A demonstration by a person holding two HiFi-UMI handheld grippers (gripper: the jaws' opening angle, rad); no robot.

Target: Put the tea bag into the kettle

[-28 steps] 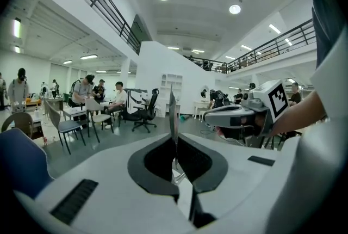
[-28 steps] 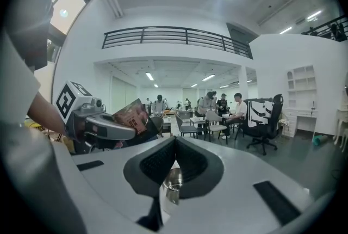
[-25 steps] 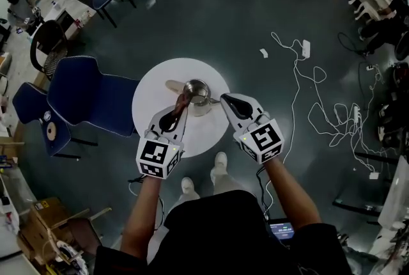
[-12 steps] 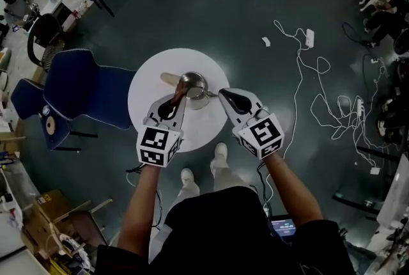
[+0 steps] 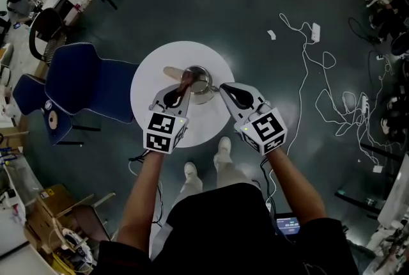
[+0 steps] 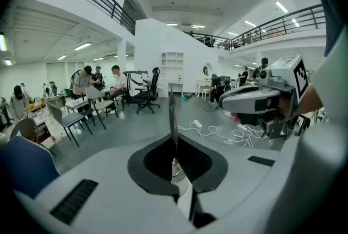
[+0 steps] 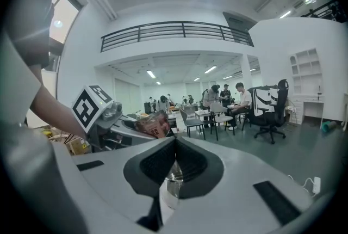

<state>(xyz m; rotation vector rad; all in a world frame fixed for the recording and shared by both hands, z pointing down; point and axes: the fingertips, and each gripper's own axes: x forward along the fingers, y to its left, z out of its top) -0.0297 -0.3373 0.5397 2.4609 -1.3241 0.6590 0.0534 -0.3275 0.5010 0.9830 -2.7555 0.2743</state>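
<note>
A steel kettle (image 5: 200, 84) with a wooden handle (image 5: 171, 71) stands on the round white table (image 5: 150, 78). My left gripper (image 5: 184, 84) is shut on a reddish-brown tea bag packet (image 5: 186, 77), which is at the kettle's left rim. In the left gripper view the packet (image 6: 172, 113) stands edge-on between the jaws, with the kettle (image 6: 178, 168) below. My right gripper (image 5: 223, 88) sits just right of the kettle, its jaws together with nothing seen between them. From the right gripper view I see the packet (image 7: 156, 124) and the kettle (image 7: 174, 185).
Blue chairs (image 5: 83, 85) stand close to the table's left. White cables (image 5: 319, 98) and a power strip (image 5: 315, 31) lie on the dark floor to the right. The person's shoes (image 5: 223, 147) are at the table's near edge.
My left gripper has carried the tea bag packet up from the kettle's near left side to its rim. The right gripper has stayed beside the kettle.
</note>
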